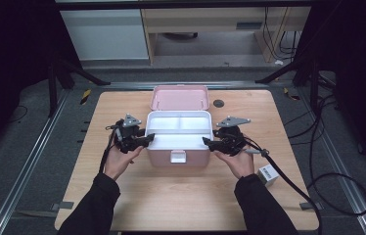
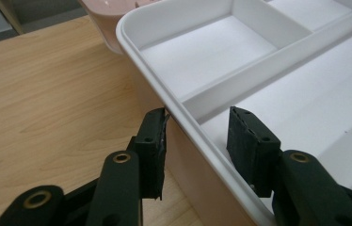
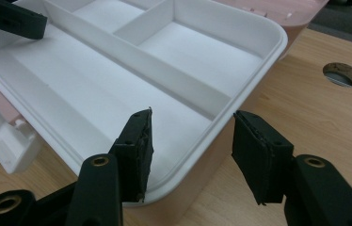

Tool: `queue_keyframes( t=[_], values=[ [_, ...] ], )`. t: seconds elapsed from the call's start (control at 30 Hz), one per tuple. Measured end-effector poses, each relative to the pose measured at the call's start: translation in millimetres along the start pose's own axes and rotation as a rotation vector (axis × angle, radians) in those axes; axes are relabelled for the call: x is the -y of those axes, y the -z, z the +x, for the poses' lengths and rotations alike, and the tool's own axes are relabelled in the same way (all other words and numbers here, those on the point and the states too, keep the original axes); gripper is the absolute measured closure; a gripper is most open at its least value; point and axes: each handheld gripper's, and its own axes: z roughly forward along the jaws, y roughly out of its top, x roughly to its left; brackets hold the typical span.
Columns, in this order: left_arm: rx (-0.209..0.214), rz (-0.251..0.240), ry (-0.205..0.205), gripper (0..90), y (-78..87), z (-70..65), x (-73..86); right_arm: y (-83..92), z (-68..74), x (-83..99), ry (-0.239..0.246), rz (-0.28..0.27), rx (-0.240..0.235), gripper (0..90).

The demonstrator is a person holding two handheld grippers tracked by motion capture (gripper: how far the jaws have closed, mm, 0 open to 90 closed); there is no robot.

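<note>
White tray (image 1: 178,128) sits in the pink box (image 1: 176,157) mid-table: light, stiff, slick plastic. We grab the end rims; left gripper (image 2: 197,136) and right gripper (image 3: 192,141) straddle them, jaws apart, unclamped.

high view: fixed overhead, facing forward and down on whole table (image 1: 122,196). left gripper view: close in at left rim of white tray (image 2: 174,110), looking along own jaws. right gripper view: close in at right rim. shared by all three: tray compartments
</note>
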Motion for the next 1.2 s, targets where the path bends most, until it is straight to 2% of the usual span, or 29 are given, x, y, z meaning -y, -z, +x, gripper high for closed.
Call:
queue_keyframes(
  t=[0.07,0.1,0.17,0.2,0.3,0.37,0.4,0.43,0.5,0.57,0.63,0.67,0.7,0.77,0.87,0.9,0.97,1.03,1.07,1.1,1.2],
  values=[
    [0.01,-0.011,-0.03,54.6,3.1,1.7,-2.0,4.0,-1.1,-2.7,0.026,-0.039,-0.001,45.7],
    [0.01,-0.01,-0.045,52.9,4.8,2.6,-3.8,7.3,-3.5,-5.4,0.027,-0.058,-0.017,44.4],
    [0.007,-0.021,-0.081,51.3,10.7,4.7,-11.2,12.1,-9.5,-10.5,0.037,-0.071,-0.02,43.5],
    [0.009,-0.023,-0.09,50.5,12.7,5.3,-14.4,16.4,-14.6,-16.2,0.059,-0.076,-0.008,42.1],
    [0.02,-0.026,-0.142,49.5,18.5,7.5,-27.6,20.5,-19.6,-23.4,0.062,-0.086,-0.02,40.5],
    [0.045,-0.029,-0.182,48.7,20.5,9.8,-36.9,23.9,-24.2,-32.0,0.064,-0.098,-0.037,39.0],
    [0.066,-0.04,-0.19,48.7,20.0,10.6,-40.6,24.9,-25.8,-36.2,0.064,-0.099,-0.039,38.3],
    [0.086,-0.026,-0.223,48.6,20.3,12.8,-44.9,25.9,-27.4,-40.3,0.066,-0.102,-0.04,38.3],
    [0.14,-0.023,-0.243,46.7,17.8,16.1,-51.9,26.8,-30.2,-48.7,0.068,-0.106,-0.047,38.0],
    [0.187,-0.015,-0.281,45.9,15.9,19.5,-57.3,26.0,-31.8,-55.6,0.1,-0.098,-0.042,38.0],
    [0.229,0.007,-0.319,45.3,13.2,23.6,-63.3,24.3,-32.3,-64.2,0.141,-0.081,-0.03,38.6],
    [0.239,0.016,-0.335,45.0,11.8,25.3,-65.6,23.3,-32.7,-67.8,0.144,-0.077,-0.039,38.8],
    [0.246,0.026,-0.342,44.9,10.5,26.6,-67.5,21.8,-33.5,-71.0,0.15,-0.075,-0.05,39.0],
    [0.259,0.055,-0.379,44.9,7.5,29.3,-72.5,18.5,-35.5,-76.7,0.161,-0.072,-0.063,39.2],
    [0.284,0.091,-0.41,45.4,3.9,32.3,-78.4,12.8,-39.6,-84.4,0.192,-0.05,-0.072,41.3],
    [0.286,0.114,-0.431,45.5,2.1,34.0,-81.1,11.5,-40.7,-86.5,0.196,-0.039,-0.084,42.2],
    [0.292,0.146,-0.459,45.6,-1.0,37.6,-84.8,8.5,-42.7,-92.2,0.238,-0.026,-0.093,44.4],
    [0.3,0.178,-0.484,48.0,-4.1,40.1,-87.8,6.1,-43.9,-95.9,0.255,-0.016,-0.119,45.2],
    [0.31,0.193,-0.495,49.2,-5.7,41.0,-89.0,2.6,-45.6,-99.7,0.286,0.004,-0.135,45.6],
    [0.328,0.207,-0.501,49.2,-7.5,41.3,-90.0,2.6,-45.6,-99.7,0.286,0.004,-0.135,45.6],
    [0.361,0.251,-0.551,50.1,-11.6,40.4,-92.4,-2.5,-46.6,-102.5,0.332,0.042,-0.159,46.1]
  ],
)
